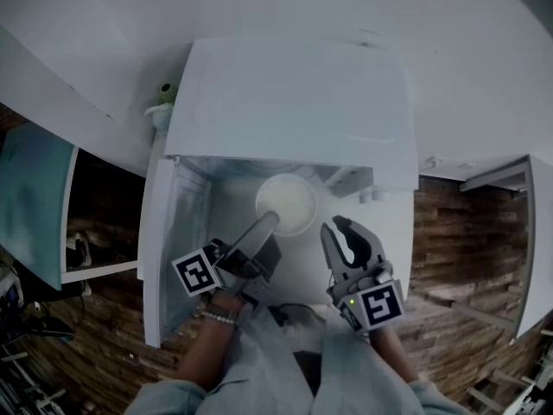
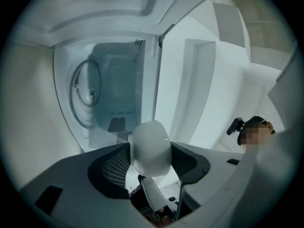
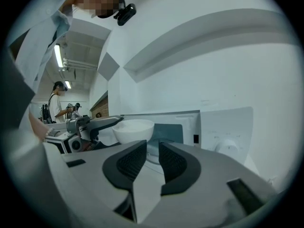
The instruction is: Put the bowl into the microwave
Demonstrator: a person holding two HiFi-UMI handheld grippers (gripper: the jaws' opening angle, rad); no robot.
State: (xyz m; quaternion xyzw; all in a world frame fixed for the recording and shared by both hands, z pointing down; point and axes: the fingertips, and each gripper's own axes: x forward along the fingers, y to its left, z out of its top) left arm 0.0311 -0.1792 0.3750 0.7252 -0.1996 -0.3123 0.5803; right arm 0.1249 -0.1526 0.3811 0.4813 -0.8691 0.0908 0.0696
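A white bowl (image 1: pixel 286 203) hangs at the mouth of the open white microwave (image 1: pixel 285 102). My left gripper (image 1: pixel 268 223) is shut on its near rim. In the left gripper view the bowl's wall (image 2: pixel 149 148) fills the gap between the pads, and the cavity with its glass turntable (image 2: pixel 85 96) lies beyond it. My right gripper (image 1: pixel 339 230) sits just right of the bowl, apart from it. Its jaws stand slightly open with nothing between them. The right gripper view shows the bowl (image 3: pixel 134 129) and the left gripper (image 3: pixel 92 124) to the left, beyond the right gripper (image 3: pixel 153 160).
The microwave door (image 1: pixel 168 249) swings out to the left. The control panel (image 3: pixel 228 132) is on the right of the opening. A small green thing (image 1: pixel 164 93) sits beside the microwave's top. Cabinet doors (image 1: pixel 536 249) flank the scene. Another person (image 3: pixel 57 103) stands far off.
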